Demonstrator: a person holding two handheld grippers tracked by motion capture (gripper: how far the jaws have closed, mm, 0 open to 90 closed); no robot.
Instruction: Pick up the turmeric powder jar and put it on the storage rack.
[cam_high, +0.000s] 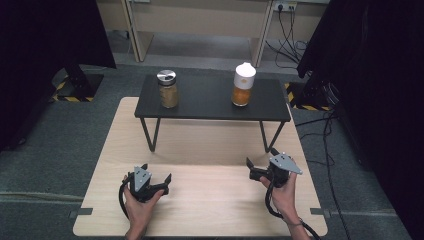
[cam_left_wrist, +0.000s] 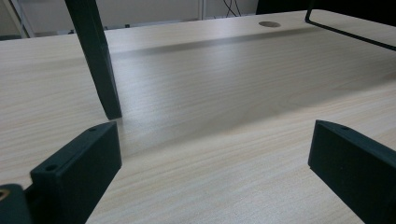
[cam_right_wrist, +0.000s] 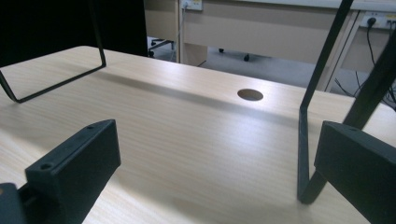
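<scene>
A glass jar (cam_high: 168, 89) with a silver lid and brown contents stands on the left of a low black shelf (cam_high: 210, 97). A bottle (cam_high: 243, 85) with a white cap and orange contents stands on the shelf's right. My left gripper (cam_high: 156, 173) rests low over the near left of the wooden table (cam_high: 215, 200), open with nothing between its jaws. My right gripper (cam_high: 261, 157) is at the near right, also open and holding nothing. In the left gripper view the left gripper (cam_left_wrist: 215, 135) faces a shelf leg (cam_left_wrist: 98, 60). In the right gripper view the right gripper (cam_right_wrist: 218, 135) looks under the shelf.
The shelf's thin black wire legs (cam_right_wrist: 308, 116) stand on the table ahead of both grippers. A round cable hole (cam_right_wrist: 250, 94) sits in the tabletop behind them. Black curtains (cam_high: 45, 45) flank both sides, and cables (cam_high: 330, 135) run on the floor at the right.
</scene>
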